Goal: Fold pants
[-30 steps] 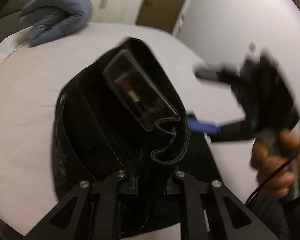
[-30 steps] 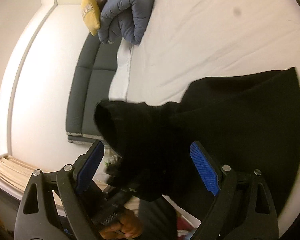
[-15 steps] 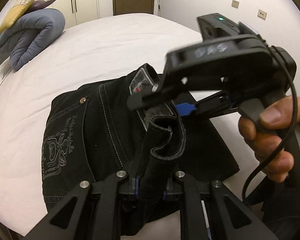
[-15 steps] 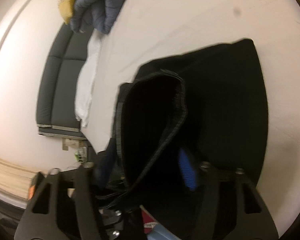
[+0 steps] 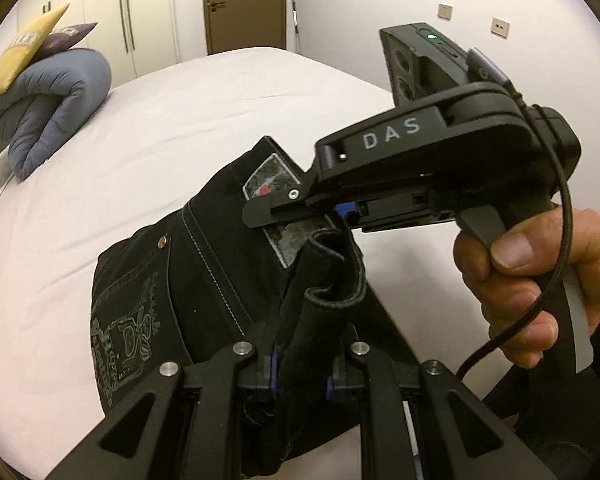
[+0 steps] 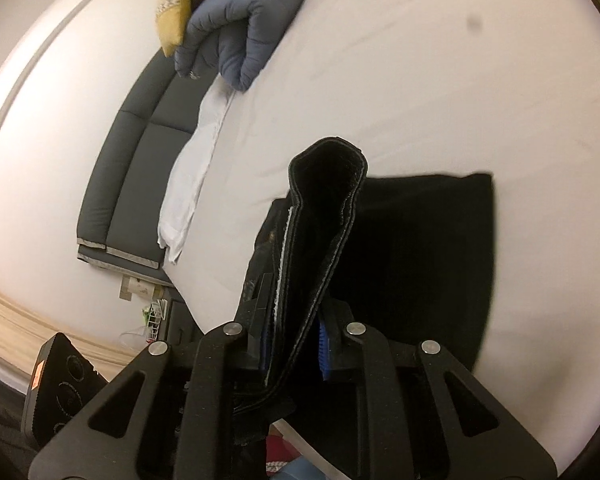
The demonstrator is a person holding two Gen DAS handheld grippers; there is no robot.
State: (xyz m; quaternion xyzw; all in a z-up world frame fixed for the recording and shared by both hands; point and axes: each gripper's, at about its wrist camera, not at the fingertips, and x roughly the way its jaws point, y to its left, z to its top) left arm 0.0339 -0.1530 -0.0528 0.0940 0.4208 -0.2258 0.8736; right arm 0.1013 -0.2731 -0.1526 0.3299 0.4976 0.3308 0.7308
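Left hand-held gripper (image 5: pixel 300 372) and right hand-held gripper (image 6: pixel 294 344) each stood clamped on a waistband fold of the black pants (image 5: pixel 204 280), which lay ahead on the bed (image 5: pixel 100 184).

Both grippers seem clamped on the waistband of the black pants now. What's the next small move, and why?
Probably carry the pinched edge forward over the bed. Left gripper and right gripper are both shut on the black pants, which are bunched and lifted at the near edge, with their far part lying flat.
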